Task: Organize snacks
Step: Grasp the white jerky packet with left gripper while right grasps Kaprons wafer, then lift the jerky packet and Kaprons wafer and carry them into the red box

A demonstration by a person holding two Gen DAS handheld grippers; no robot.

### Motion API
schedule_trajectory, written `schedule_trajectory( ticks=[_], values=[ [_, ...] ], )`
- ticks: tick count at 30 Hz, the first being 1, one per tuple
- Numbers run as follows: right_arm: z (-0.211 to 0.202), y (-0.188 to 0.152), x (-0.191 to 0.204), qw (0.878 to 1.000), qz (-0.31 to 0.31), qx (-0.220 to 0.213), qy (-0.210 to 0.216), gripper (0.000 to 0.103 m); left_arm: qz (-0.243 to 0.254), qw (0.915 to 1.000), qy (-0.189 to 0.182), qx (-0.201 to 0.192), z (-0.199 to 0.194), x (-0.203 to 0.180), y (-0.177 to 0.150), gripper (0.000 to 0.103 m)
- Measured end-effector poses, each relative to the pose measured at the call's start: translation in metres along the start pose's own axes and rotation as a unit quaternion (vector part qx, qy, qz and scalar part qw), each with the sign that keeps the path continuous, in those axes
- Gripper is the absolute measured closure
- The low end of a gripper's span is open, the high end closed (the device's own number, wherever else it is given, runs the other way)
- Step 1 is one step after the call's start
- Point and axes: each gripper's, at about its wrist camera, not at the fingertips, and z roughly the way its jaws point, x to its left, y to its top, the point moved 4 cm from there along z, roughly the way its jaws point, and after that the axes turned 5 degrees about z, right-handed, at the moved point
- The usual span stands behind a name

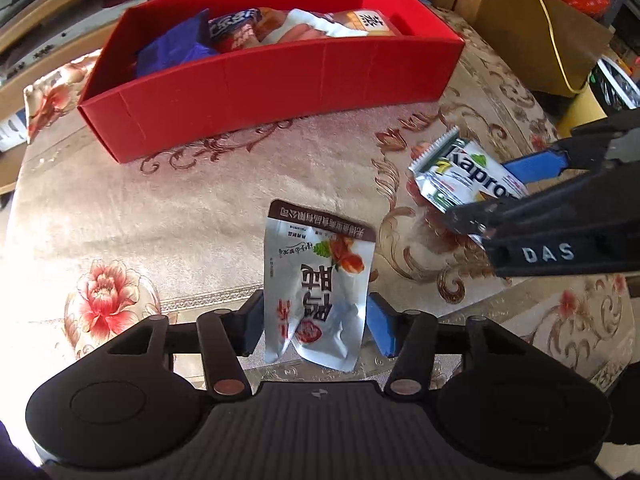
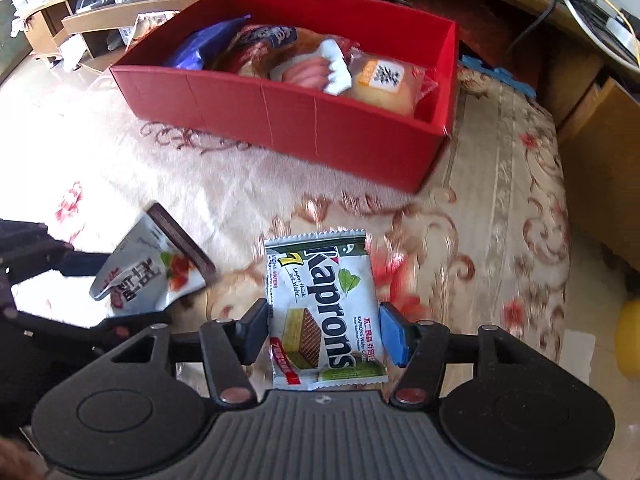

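Your left gripper (image 1: pixel 314 326) grips a silver snack pouch (image 1: pixel 316 280), your right gripper (image 2: pixel 324 330) a Kaprons wafer pack (image 2: pixel 322 304), near the red box (image 2: pixel 304 120).

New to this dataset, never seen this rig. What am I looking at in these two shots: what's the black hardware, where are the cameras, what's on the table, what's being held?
There is no robot arm here. A person holds a two-finger tool in each hand, and a fisheye camera on each looks forward along its fingers. The black hardware at the bottom of each picture is that tool's own body.

The left wrist view shows the left tongs with a silver pouch with red print between the fingers. The right wrist view shows the right tongs with a Kaprons wafer pack between them. Both packets appear gripped and lifted off the surface. Each tool also appears at the edge of the other's picture.

Below is a floral tablecloth. On it stands an open red box that already holds several snack packets, including a blue bag.
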Motion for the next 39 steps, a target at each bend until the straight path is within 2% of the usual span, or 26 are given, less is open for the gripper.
schedule_trajectory(
  ticks=[2, 4, 9, 12, 14, 16, 21, 31, 39],
  values=[
    [0.001, -0.005, -0.002, 1.000, 0.004, 0.005, 0.000, 0.047, 0.007, 1.0000, 0.003, -0.001, 0.002, -0.002, 0.000, 0.027],
    [0.004, -0.009, -0.004, 1.000, 0.006, 0.009, -0.001, 0.047, 0.010, 0.9999, 0.012, 0.000, 0.006, -0.001, 0.000, 0.021],
    [0.006, -0.009, -0.005, 1.000, 0.008, 0.009, 0.003, 0.047, 0.013, 0.9997, 0.021, -0.004, 0.009, 0.001, 0.004, 0.018],
    [0.009, -0.007, -0.004, 1.000, 0.006, 0.009, 0.006, 0.047, 0.018, 0.9996, 0.022, -0.007, 0.008, -0.001, 0.004, 0.025],
    [0.011, -0.008, -0.004, 1.000, 0.005, 0.011, 0.004, 0.047, 0.018, 0.9996, 0.019, -0.007, 0.006, -0.003, 0.005, 0.036],
    [0.011, -0.008, -0.003, 1.000, 0.003, 0.012, 0.002, 0.047, 0.017, 0.9997, 0.017, -0.007, 0.004, -0.004, 0.005, 0.041],
    [0.003, -0.010, 0.001, 1.000, 0.000, 0.005, -0.002, 0.048, 0.012, 0.9997, 0.018, -0.007, -0.001, -0.004, 0.001, 0.043],
    [-0.016, -0.019, 0.009, 1.000, 0.005, -0.020, 0.000, 0.048, -0.010, 0.9994, 0.015, -0.029, -0.019, 0.003, -0.001, 0.043],
    [-0.031, -0.011, 0.010, 0.999, 0.015, -0.046, 0.006, 0.048, -0.028, 0.9984, 0.011, -0.047, -0.029, 0.008, 0.006, 0.043]
  ],
)
